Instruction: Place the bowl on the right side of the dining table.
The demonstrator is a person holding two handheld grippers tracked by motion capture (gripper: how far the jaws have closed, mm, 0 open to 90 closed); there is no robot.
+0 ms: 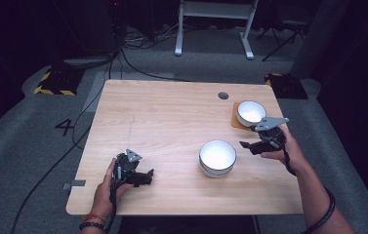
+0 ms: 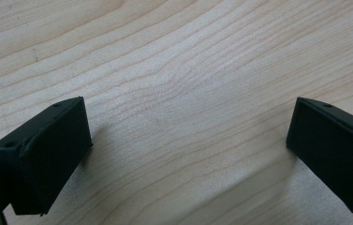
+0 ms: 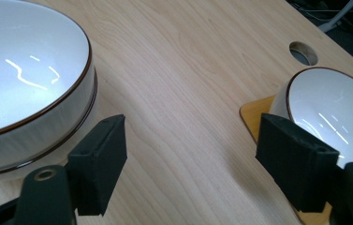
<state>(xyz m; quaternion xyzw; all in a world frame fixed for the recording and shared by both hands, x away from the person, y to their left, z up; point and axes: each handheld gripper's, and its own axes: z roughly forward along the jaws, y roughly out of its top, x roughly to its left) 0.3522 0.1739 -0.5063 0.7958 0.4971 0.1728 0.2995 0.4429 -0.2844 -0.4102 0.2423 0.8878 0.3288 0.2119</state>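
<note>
A dark room with grey carpet and trailing cables surrounds a pale wooden table [image 1: 172, 117], its grain running lengthwise and a small round cable hole near its far right edge.

At the left, near the front edge, the left gripper [image 1: 145, 178] rests low over bare wood in the person's left hand [image 1: 104, 187]. In the left gripper view its two black jaws stand wide apart with nothing but wood grain between them, so it holds nothing and is well apart from any dish.

Further right, toward the middle, sits the large white ceramic bowl with a thin brown rim [image 1: 217, 157]; it looks like two bowls nested one in the other (a second rim line shows below the first in the right gripper view), though that is hard to tell for sure.

Right again, the right gripper [image 1: 248, 146] hangs between this bowl and the smaller white brown-rimmed bowl [image 1: 250, 112], which stands on a thin orange-brown wooden coaster [image 1: 235, 120] near the far right. Its jaws are also spread, empty, one near each bowl, touching neither.

As a judgement: the work seems to be gathering or stacking the bowls. Neither is gripped at present, so the grasp, lift and placing are all left to do.
</note>
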